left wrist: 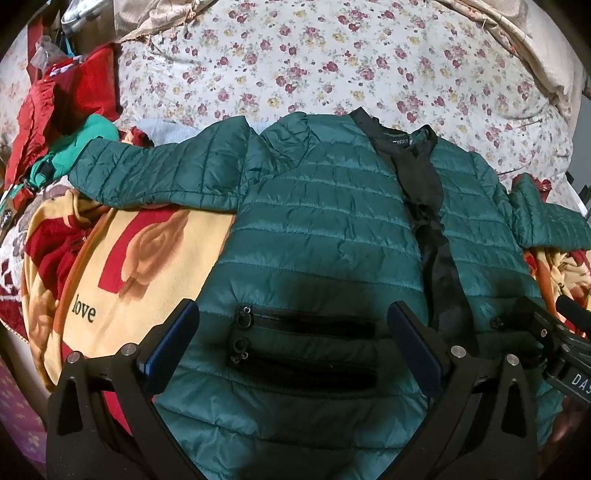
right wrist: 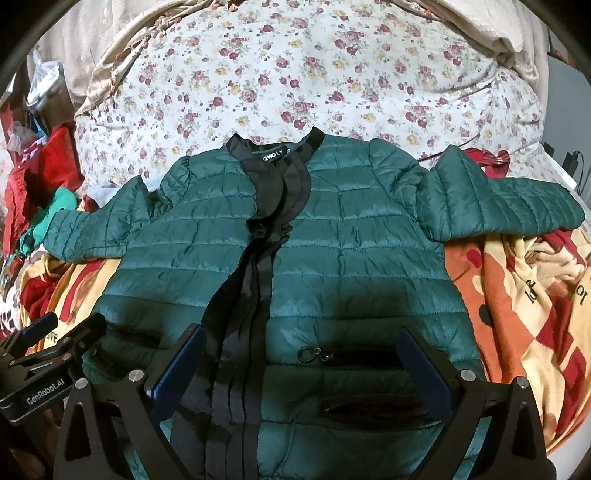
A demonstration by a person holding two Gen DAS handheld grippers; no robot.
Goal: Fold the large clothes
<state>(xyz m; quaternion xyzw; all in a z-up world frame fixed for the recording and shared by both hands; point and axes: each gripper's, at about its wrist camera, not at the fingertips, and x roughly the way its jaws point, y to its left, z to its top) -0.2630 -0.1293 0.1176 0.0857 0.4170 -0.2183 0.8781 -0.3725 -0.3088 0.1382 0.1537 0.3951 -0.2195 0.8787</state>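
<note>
A dark green quilted jacket (left wrist: 314, 221) (right wrist: 369, 236) with a black front band lies spread face up on the bed, both sleeves stretched sideways. My left gripper (left wrist: 293, 314) hovers open above its lower left panel, over two black zip pockets (left wrist: 303, 325). Over the lower right panel my right gripper (right wrist: 301, 338) stands open, straddling the black band (right wrist: 255, 295) and a zip pocket (right wrist: 354, 356). Nothing is between either pair of fingers. Each gripper shows at the other view's edge: the right one (left wrist: 561, 332) and the left one (right wrist: 55, 343).
A floral sheet (left wrist: 332, 62) covers the bed beyond the collar. An orange and red "love" blanket (left wrist: 140, 258) (right wrist: 517, 295) lies under the jacket. Red and teal clothes (left wrist: 62, 122) are piled at the left, and a beige cover (right wrist: 509, 33) is bunched at the far right.
</note>
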